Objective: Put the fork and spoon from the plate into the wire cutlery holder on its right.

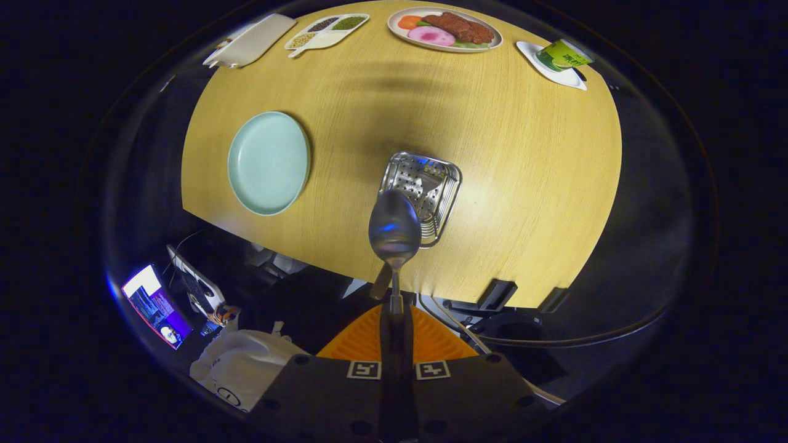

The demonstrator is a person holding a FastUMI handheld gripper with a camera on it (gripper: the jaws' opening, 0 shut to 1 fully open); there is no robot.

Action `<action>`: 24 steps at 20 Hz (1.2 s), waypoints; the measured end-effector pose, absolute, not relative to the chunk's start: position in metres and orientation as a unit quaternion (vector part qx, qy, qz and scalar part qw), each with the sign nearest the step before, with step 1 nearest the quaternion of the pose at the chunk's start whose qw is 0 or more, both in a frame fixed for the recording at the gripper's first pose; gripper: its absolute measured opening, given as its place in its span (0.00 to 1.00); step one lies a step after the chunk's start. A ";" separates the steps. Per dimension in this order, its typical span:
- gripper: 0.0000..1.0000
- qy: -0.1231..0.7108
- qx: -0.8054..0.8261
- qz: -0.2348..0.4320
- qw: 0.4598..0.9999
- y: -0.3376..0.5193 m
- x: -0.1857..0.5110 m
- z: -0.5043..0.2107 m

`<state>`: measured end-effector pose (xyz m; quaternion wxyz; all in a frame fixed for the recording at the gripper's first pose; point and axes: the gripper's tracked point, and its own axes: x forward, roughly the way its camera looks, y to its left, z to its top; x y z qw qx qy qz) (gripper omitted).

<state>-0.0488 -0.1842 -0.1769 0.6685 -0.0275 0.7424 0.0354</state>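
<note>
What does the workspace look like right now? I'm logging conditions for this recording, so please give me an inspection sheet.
Surface: round wooden table, bare in the middle.
Job's things: spoon held bowl-forward above the wire cutlery holder; light green plate left of the holder with nothing on it; fork not made out.
Clutter: food platter, divided tray, white tray and green cup on a saucer, all at the far edge.
Grippers: gripper shut on the spoon's handle.
Cables: cable below the table's near edge.
Surroundings: lit screen and white bag low beside the table.
</note>
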 end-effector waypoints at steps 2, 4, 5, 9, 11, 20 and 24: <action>0.05 0.752 -0.024 0.028 0.658 -0.191 -0.041 -0.186; 0.06 0.760 -0.015 0.026 0.649 -0.193 -0.034 -0.195; 0.06 0.764 -0.010 0.024 0.645 -0.192 -0.032 -0.200; 0.05 0.776 -0.010 0.025 0.630 -0.189 -0.030 -0.213; 0.06 0.777 -0.009 0.028 0.628 -0.185 -0.026 -0.214; 1.00 0.732 -0.006 0.032 0.680 -0.186 0.004 -0.191; 1.00 0.637 0.047 0.048 0.768 -0.165 0.031 -0.149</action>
